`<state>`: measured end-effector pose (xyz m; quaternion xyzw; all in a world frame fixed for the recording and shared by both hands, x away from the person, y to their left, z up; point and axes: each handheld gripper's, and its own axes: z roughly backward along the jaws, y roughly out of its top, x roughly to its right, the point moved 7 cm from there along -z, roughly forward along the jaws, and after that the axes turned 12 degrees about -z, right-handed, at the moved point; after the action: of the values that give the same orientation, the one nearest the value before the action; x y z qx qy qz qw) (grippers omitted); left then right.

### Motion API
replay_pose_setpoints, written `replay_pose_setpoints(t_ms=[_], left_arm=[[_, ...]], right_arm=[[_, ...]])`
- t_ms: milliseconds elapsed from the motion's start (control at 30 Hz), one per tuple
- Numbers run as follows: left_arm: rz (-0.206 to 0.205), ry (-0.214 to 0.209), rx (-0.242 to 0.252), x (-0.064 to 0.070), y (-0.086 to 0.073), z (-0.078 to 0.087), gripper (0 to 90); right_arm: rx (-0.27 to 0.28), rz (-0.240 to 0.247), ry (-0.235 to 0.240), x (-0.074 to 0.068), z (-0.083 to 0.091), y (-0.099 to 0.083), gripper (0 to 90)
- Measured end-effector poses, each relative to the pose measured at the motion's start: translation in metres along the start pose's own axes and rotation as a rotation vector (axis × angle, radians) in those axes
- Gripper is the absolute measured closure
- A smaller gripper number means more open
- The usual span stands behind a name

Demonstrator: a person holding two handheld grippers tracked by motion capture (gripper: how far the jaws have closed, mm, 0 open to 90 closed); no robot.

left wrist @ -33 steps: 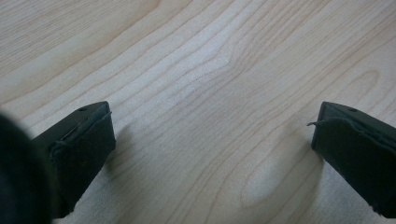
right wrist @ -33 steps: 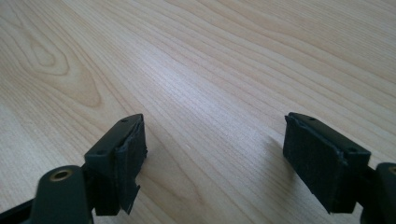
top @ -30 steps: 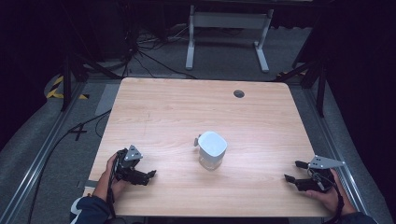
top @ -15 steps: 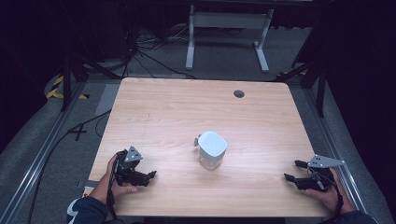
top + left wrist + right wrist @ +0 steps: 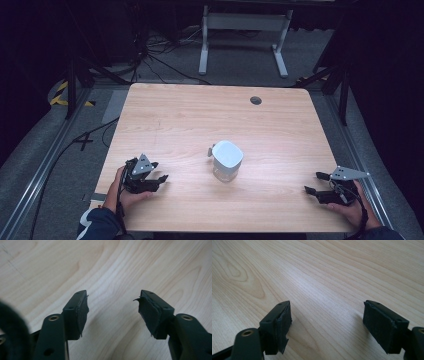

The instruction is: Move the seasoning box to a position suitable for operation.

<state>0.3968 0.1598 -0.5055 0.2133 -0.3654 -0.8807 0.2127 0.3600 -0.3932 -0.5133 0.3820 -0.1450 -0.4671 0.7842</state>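
High view: both tongs, left gripper and right gripper, gape empty beside a likely light, rigid, slippery cup, best pinched across its rim

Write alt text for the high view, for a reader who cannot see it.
A white lidded container stands alone near the middle of a light wooden table. A person's hands rest at the near edge, the left gripper and the right gripper both open and empty, each well apart from the container.
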Motion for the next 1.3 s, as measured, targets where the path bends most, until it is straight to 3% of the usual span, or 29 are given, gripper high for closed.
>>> replay_pose_setpoints(t_ms=[133,167,200,233,333,467,533,700,733,767,933,1100,1300], left_arm=[[0.043,0.033,0.108,-0.012,0.032,0.011,48.2],[0.061,0.039,0.113,-0.013,0.038,0.012,50.1],[0.061,0.039,0.113,-0.013,0.038,0.012,51.2],[0.056,0.045,0.142,-0.014,0.05,0.013,53.2],[0.048,0.047,0.144,-0.014,0.06,0.011,57.8],[0.015,0.008,0.187,-0.007,0.087,0.005,65.0],[0.012,-0.004,0.199,-0.005,0.093,0.003,67.6],[-0.094,-0.086,0.264,0.011,0.132,-0.01,85.2],[-0.094,-0.086,0.264,0.011,0.132,-0.01,87.5],[-0.11,-0.102,0.272,0.018,0.145,-0.015,89.4],[-0.157,-0.131,0.293,0.03,0.167,-0.026,89.7],[-0.2,-0.133,0.279,0.039,0.18,-0.044,89.8],[-0.181,-0.114,0.256,0.032,0.18,-0.057,89.8]], right_arm=[[-0.001,0.002,0.001,0.0,0.0,0.0,22.7],[-0.001,0.002,0.001,0.0,0.0,0.0,22.7],[-0.001,0.002,0.001,0.0,0.0,0.0,22.7],[-0.001,0.002,0.001,0.0,0.0,0.0,22.7],[-0.001,0.003,0.001,0.0,0.0,0.0,22.8],[-0.001,0.003,0.001,0.0,0.0,0.0,22.7],[-0.001,0.003,0.001,0.0,0.0,0.0,22.7],[-0.001,0.003,0.001,0.0,0.0,0.0,22.7],[-0.001,0.003,0.001,0.0,0.0,0.0,22.7],[-0.001,0.003,0.001,0.0,0.0,0.0,22.7],[-0.001,0.002,0.002,0.0,0.0,0.0,22.7],[-0.001,0.003,0.002,0.0,0.0,0.0,22.7],[-0.001,0.004,0.002,0.0,0.0,0.0,22.7]])
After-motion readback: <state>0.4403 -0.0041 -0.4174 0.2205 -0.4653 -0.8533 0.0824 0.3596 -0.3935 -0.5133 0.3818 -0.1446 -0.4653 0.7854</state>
